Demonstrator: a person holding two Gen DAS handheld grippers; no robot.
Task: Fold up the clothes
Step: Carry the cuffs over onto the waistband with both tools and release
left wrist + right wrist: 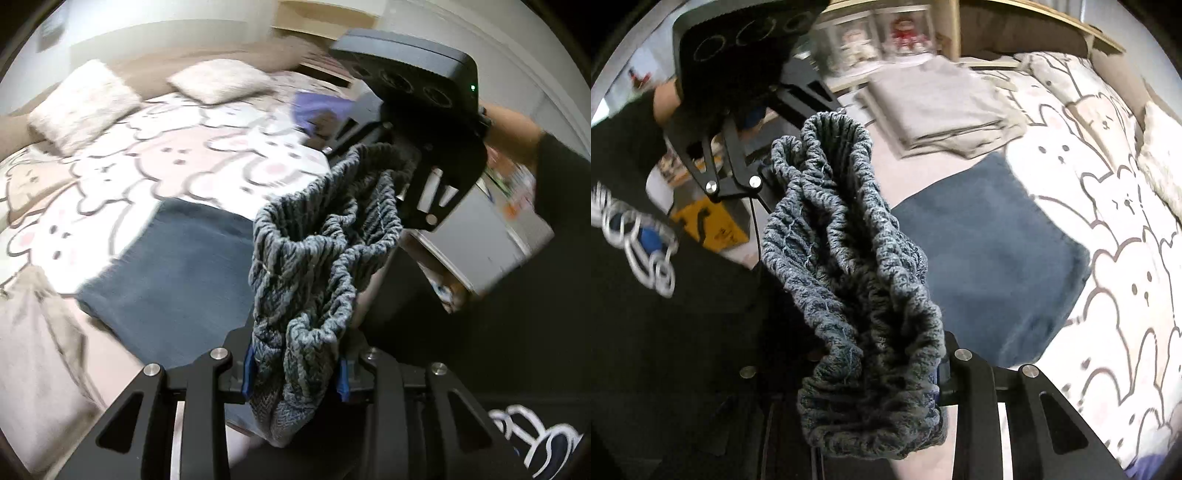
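Observation:
A blue-grey garment with a gathered elastic waistband point(314, 251) hangs stretched between my two grippers, above the bed's near edge. My left gripper point(295, 376) is shut on one end of the waistband. My right gripper point(886, 373) is shut on the other end of the waistband point(849, 258). In the left wrist view the right gripper point(410, 162) shows at upper right, gripping the band's far end. In the right wrist view the left gripper point(764, 173) shows at upper left. The rest of the garment point(177, 273) lies spread on the bed and also shows in the right wrist view point(990, 251).
The bed has a bear-print cover point(155, 155) and two pillows point(81, 103). A folded beige stack point(942, 107) lies at the bed's far side. A purple cloth point(317, 107) lies near the bed's edge. A yellow box point(713, 225) and shelves stand beside the bed.

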